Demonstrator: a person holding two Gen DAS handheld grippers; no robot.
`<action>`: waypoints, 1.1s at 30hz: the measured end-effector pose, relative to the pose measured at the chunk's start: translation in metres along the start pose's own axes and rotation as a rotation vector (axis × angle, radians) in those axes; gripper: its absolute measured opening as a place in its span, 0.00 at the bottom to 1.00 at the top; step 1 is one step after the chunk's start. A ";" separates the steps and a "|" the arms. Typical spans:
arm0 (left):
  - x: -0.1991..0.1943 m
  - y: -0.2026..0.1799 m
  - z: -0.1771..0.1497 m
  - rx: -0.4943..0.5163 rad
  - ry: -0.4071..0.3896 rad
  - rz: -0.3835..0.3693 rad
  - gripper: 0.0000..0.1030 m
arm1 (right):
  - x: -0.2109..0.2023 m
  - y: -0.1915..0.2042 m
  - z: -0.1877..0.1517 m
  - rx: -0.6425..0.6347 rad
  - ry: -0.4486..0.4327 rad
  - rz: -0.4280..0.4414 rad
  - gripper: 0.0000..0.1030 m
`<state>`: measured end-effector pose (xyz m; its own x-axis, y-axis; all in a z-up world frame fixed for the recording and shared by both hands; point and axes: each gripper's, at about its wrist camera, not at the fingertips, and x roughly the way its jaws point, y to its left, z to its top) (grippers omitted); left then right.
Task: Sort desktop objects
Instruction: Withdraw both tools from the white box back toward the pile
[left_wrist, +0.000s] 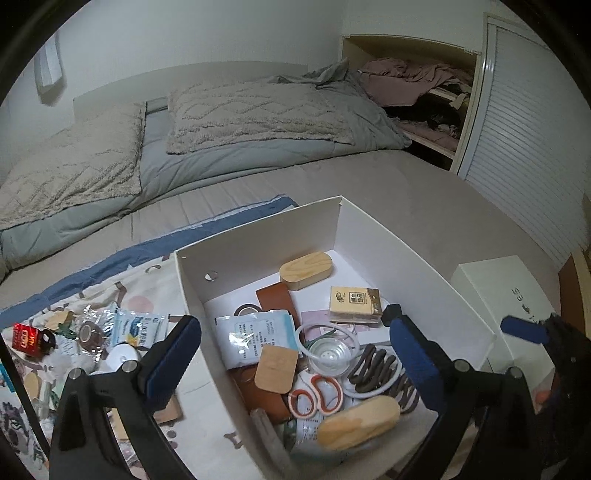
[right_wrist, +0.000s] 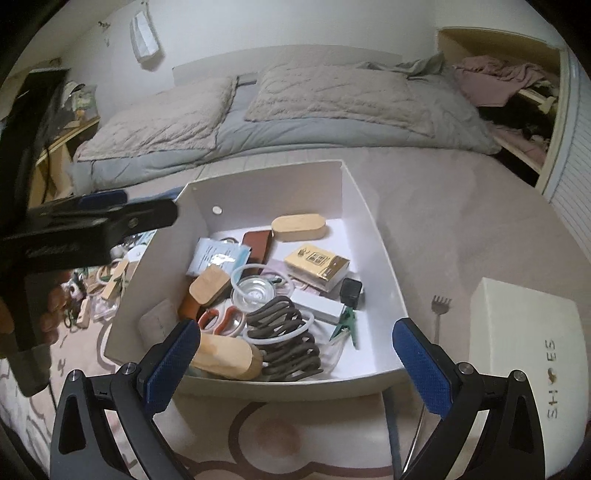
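A white cardboard box (left_wrist: 388, 240) (right_wrist: 373, 229) sits on the bed and holds several sorted items: wooden oval cases (left_wrist: 306, 269), a yellow pack (left_wrist: 354, 301), red-handled scissors (left_wrist: 317, 393), dark hair ties (left_wrist: 376, 365), a glass lid (right_wrist: 255, 291), a green clip (right_wrist: 345, 319). My left gripper (left_wrist: 295, 354) is open and empty, over the box's left wall. My right gripper (right_wrist: 295, 354) is open and empty, at the box's near wall. Loose items (left_wrist: 88, 332), among them a red pack (left_wrist: 27, 338) and sachets, lie on the patterned cloth left of the box.
A white shoe-box lid (right_wrist: 524, 347) lies right of the box, with a metal fork (right_wrist: 439, 306) beside it. Pillows (left_wrist: 251, 114) and a grey quilt lie at the back. An open closet (left_wrist: 421, 96) stands at the far right.
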<state>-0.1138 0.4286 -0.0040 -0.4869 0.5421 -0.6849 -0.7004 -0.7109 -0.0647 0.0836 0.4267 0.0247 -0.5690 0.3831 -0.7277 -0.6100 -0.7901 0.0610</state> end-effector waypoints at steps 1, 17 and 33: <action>-0.004 0.000 -0.001 0.003 -0.003 -0.001 1.00 | -0.001 0.000 0.000 0.008 -0.004 -0.002 1.00; -0.077 0.002 -0.028 0.075 -0.032 0.000 1.00 | -0.053 0.027 -0.001 0.012 -0.136 -0.097 1.00; -0.165 0.041 -0.046 0.031 -0.118 0.086 1.00 | -0.099 0.088 -0.001 -0.067 -0.233 -0.066 1.00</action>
<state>-0.0384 0.2896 0.0732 -0.6026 0.5304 -0.5963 -0.6684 -0.7437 0.0140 0.0866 0.3189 0.1019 -0.6457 0.5289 -0.5508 -0.6164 -0.7867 -0.0328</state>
